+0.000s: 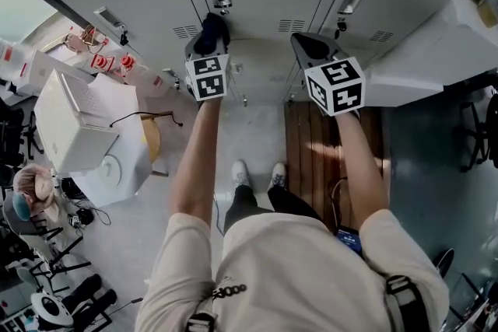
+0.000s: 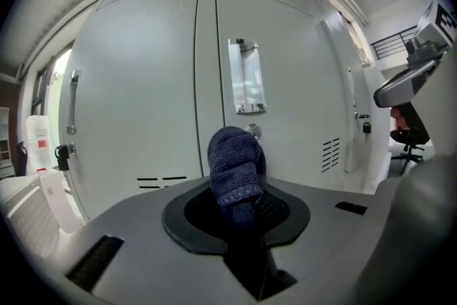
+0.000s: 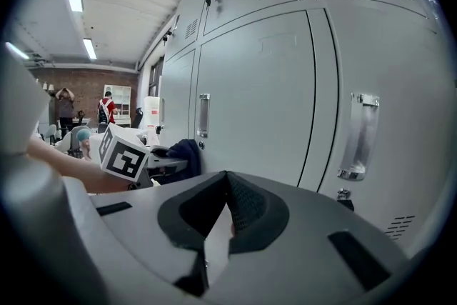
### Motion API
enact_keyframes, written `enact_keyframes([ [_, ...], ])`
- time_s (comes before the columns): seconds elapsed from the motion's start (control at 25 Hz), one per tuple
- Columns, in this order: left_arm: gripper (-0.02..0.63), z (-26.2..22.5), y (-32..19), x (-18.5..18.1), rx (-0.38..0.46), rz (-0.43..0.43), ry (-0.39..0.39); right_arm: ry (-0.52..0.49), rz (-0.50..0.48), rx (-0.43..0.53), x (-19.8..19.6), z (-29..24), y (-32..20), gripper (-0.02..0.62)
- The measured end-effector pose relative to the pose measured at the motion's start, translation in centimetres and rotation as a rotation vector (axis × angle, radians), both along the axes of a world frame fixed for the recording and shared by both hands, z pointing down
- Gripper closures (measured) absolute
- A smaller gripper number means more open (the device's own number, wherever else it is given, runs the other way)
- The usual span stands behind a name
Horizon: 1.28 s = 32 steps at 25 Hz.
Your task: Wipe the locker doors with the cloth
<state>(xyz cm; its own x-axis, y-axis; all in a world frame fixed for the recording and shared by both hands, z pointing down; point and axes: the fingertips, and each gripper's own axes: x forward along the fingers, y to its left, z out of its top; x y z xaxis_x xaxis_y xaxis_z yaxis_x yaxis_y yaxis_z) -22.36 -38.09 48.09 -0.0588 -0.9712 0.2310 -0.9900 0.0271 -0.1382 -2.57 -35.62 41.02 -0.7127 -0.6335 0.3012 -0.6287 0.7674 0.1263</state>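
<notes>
Cloth (image 2: pixel 233 161) pinched in left claw (image 2: pixel 241 191), near locker door (image 2: pixel 293 75).

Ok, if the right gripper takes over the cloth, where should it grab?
Probably the bunched free end of the cloth standing clear beyond the left gripper's shut jaws, coming from its right, where the right gripper hangs empty.

Cloth (image 2: pixel 234 161) in left gripper (image 2: pixel 244 211), close before locker doors (image 2: pixel 143 96); right gripper (image 3: pixel 227 200) just to its right.
</notes>
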Motion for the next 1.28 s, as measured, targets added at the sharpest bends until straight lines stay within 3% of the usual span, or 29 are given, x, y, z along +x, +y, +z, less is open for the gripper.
enact_keyframes([
  [0.2,0.520,1.3,-1.8,4.8,-0.014,0.113,0.026,0.023,0.012,-0.020,1.2,1.7,0.1,0.595],
  [0.52,0.520,1.6,-4.9,17.8,0.002,0.340,0.039,0.065,0.090,-0.037,7.6,4.0,-0.2,0.595],
  [0.8,0.520,4.5,-6.7,24.7,-0.019,0.427,0.019,0.062,0.151,-0.061,11.8,5.8,-0.5,0.595],
  [1.0,0.522,6.9,-6.9,23.8,-0.016,0.361,-0.003,0.077,0.142,-0.079,12.7,7.3,-0.5,0.595],
  [1.28,0.522,7.4,-5.2,13.9,0.003,0.181,0.016,0.069,0.123,-0.107,10.1,9.1,-1.0,0.595],
])
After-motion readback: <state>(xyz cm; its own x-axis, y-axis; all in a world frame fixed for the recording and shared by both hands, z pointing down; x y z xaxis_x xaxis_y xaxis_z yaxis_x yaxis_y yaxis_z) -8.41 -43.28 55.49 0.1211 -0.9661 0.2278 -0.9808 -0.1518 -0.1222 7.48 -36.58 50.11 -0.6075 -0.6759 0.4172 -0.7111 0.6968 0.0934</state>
